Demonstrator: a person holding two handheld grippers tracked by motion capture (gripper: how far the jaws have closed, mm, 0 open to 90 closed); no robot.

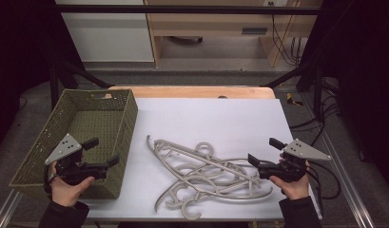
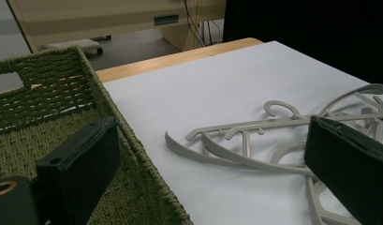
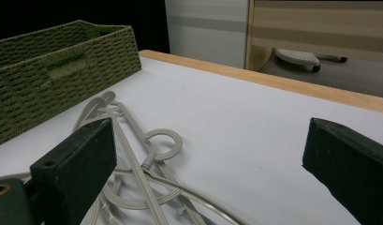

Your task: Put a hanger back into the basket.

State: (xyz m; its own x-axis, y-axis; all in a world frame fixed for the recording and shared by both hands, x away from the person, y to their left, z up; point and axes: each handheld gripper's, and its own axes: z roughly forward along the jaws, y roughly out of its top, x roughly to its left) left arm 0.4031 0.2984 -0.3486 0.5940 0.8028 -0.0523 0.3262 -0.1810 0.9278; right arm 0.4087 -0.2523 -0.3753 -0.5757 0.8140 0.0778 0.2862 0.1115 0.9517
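Observation:
A tangle of beige plastic hangers [image 1: 206, 175] lies on the white table sheet [image 1: 211, 118], front centre. They also show in the left gripper view as hangers [image 2: 254, 140] and in the right gripper view as hangers [image 3: 147, 159]. A green woven basket [image 1: 82, 133] stands at the left. My left gripper [image 1: 102, 152] hovers over the basket's near right corner, jaws wide apart and holding nothing. My right gripper [image 1: 266, 151] stands open just right of the hangers, pointing at them, nothing between its jaws.
The basket [image 2: 48, 117] looks hollow inside; its right wall [image 3: 58, 79] borders the sheet. A bare wooden table edge [image 1: 192, 91] runs along the back. Dark frame bars and cables [image 1: 320, 118] stand to the right of the table.

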